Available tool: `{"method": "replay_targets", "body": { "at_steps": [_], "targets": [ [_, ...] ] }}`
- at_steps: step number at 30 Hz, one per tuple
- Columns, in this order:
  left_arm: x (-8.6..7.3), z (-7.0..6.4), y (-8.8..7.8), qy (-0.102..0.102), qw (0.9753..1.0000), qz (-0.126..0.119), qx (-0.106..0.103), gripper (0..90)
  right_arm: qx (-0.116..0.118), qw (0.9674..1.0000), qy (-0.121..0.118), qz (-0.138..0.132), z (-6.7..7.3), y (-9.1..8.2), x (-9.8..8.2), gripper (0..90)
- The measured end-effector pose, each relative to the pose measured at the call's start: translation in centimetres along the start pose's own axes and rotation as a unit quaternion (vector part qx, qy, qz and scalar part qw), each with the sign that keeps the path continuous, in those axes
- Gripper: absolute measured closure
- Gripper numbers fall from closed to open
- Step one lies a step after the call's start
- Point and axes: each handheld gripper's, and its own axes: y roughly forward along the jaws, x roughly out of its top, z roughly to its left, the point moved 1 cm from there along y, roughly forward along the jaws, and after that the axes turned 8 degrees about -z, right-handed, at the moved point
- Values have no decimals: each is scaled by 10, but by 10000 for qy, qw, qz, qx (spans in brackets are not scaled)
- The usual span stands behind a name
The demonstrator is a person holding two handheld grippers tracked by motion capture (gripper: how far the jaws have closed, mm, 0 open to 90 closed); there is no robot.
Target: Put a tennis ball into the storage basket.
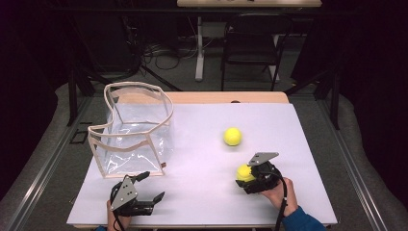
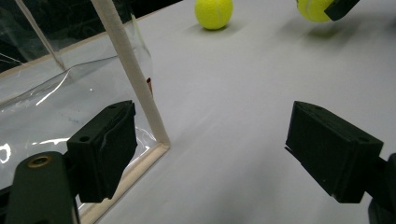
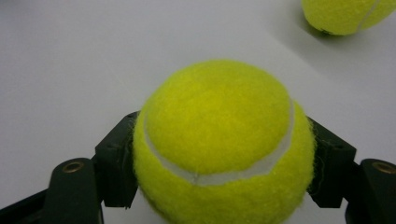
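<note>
Your desk [image 1: 202, 192] carries a clear bag [image 1: 137, 130] at its left, standing open with its cream rim up and, as far as the plastic lets you see, nothing inside. So the work looks to be at its start: two balls to go in, and neither is in yet.

Your left gripper [image 1: 153, 188] rests near the bag's front corner with its jaws spread wide and nothing between them; in the left gripper view one jaw sits just beside the bag's edge strip [image 2: 133, 79], ready to steady or open it.

Your right gripper [image 1: 246, 177] is at the right of the desk, well apart from the bag, pinching a ball [image 3: 219, 144] squarely between both pads. That pick looks done; the carry to the bag and the drop are left.

The second ball [image 1: 232, 136] lies loose on the desk, between bag and right gripper, untouched
</note>
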Motion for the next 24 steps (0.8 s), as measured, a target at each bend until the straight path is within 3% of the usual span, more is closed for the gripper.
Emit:
{"method": "replay_targets", "body": {
  "at_steps": [24],
  "targets": [
    [0,0,0,-1,10000,-1,-32,159,158,9995,-208,-172,10,8,31,261]
  ]
}}
